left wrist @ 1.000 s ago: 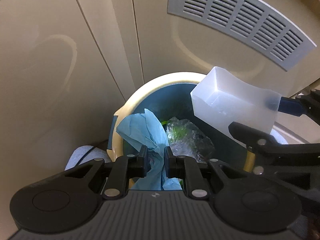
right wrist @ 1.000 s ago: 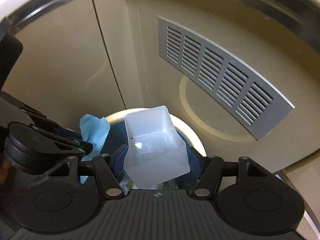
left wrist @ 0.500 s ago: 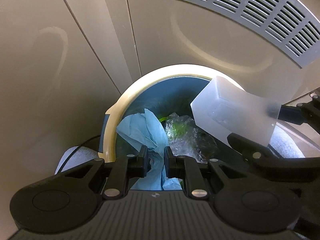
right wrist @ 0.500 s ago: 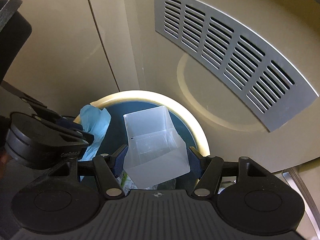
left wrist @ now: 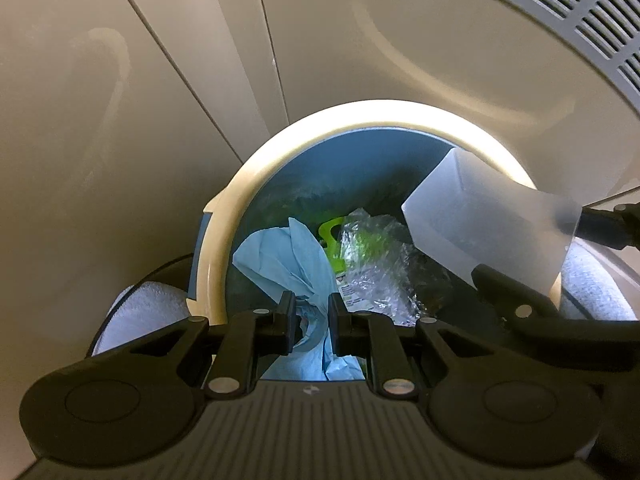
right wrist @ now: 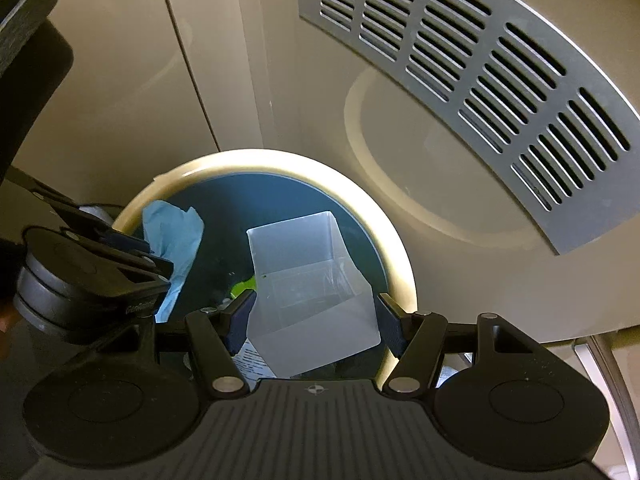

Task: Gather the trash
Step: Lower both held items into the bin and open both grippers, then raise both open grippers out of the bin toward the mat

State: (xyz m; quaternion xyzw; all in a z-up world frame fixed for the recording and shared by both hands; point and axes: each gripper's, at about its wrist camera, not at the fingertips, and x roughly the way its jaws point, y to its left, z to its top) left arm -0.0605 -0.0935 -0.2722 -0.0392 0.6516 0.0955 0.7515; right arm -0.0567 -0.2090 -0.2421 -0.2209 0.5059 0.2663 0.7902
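Note:
A blue bin with a cream rim (left wrist: 360,114) stands below both grippers; its rim also shows in the right wrist view (right wrist: 280,160). My left gripper (left wrist: 312,324) is shut on a crumpled blue paper towel (left wrist: 288,256), held over the bin's opening. The towel also shows in the right wrist view (right wrist: 172,236). My right gripper (right wrist: 314,316) is shut on a translucent white plastic box (right wrist: 308,280), held over the bin; the box also shows in the left wrist view (left wrist: 488,232). Clear crumpled plastic wrap (left wrist: 372,272) and a green item (left wrist: 332,248) lie inside the bin.
Beige cabinet panels (left wrist: 120,120) rise behind the bin. A grey slotted vent grille (right wrist: 480,72) sits on the panel to the right. White towelling surfaces (left wrist: 136,316) show beside the bin on the left and right.
Both grippers have moved closer over the bin with their loads; the bin's opening now fills more of both views. Both grips are unchanged.

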